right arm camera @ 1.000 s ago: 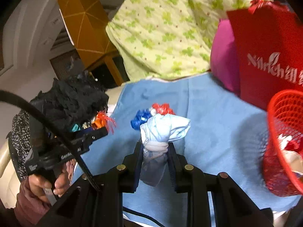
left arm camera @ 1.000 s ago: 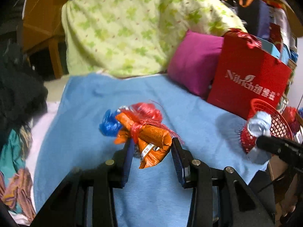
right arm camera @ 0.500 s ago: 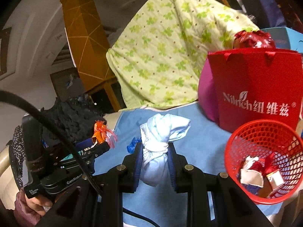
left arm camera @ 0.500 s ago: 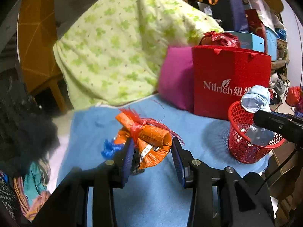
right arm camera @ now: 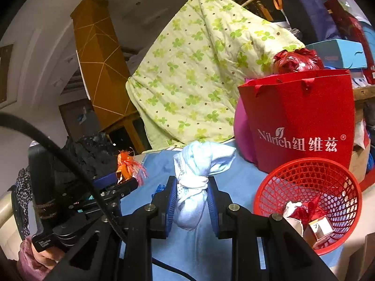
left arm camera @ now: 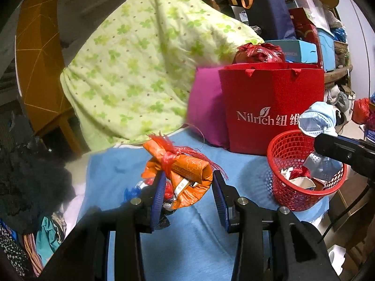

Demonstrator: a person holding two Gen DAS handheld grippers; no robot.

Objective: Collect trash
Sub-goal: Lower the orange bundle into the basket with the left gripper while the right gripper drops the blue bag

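Both bundles, judged light and crushable, were held aloft near the bed's corner basket [right arm camera: 309, 196]: orange packet [left arm camera: 187, 178] pinched by left tongs [left arm camera: 187, 201], knotted blue cloth [right arm camera: 192, 185] waist-clamped by right tongs [right arm camera: 191, 201].

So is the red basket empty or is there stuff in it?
Not empty. The red basket holds crumpled paper and a small carton at the bottom.

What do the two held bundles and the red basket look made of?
Orange bundle: glossy printed plastic film, crinkled, tied with frayed red plastic strip. Pale blue bundle: soft matte material, probably cloth or thin plastic, knotted. Red basket: rigid moulded plastic mesh.
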